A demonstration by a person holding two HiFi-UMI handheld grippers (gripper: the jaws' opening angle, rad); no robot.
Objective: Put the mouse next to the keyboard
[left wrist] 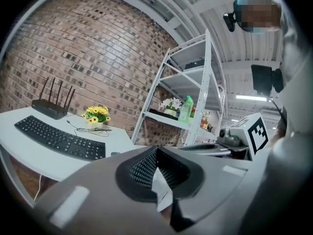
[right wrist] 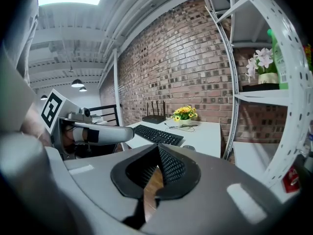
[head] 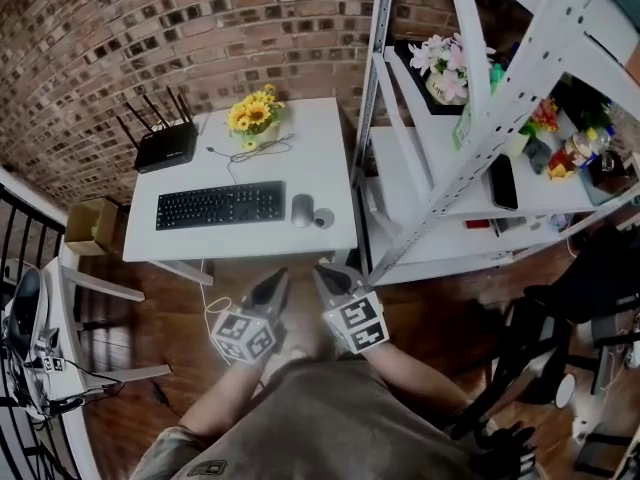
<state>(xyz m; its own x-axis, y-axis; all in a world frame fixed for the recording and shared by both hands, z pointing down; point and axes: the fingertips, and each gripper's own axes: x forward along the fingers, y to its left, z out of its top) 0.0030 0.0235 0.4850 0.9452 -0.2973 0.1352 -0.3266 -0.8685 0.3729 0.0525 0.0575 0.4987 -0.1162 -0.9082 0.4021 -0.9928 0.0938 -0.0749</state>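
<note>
Grey oval mouse (head: pixel 302 210) lies on white table (head: pixel 330 148), just right of black keyboard (head: pixel 220 206); left gripper (head: pixel 272 283) and right gripper (head: pixel 325 278) both closed with nothing in them, off the table's front edge over wood floor (head: pixel 180 308); brick wall (head: pixel 150 28) behind, white shelf rack (head: pixel 440 168) at right

**Item count: desk and shelving**

On the desk (head: pixel 320 138): one keyboard (head: pixel 220 206), one mouse (head: pixel 302 210), one router (head: pixel 165 146), one pot of yellow flowers (head: pixel 254 116), one small round object (head: pixel 323 218). On the shelving (head: pixel 480 143): one pot of pink flowers (head: pixel 440 58), one green bottle (left wrist: pixel 186 109).
</note>
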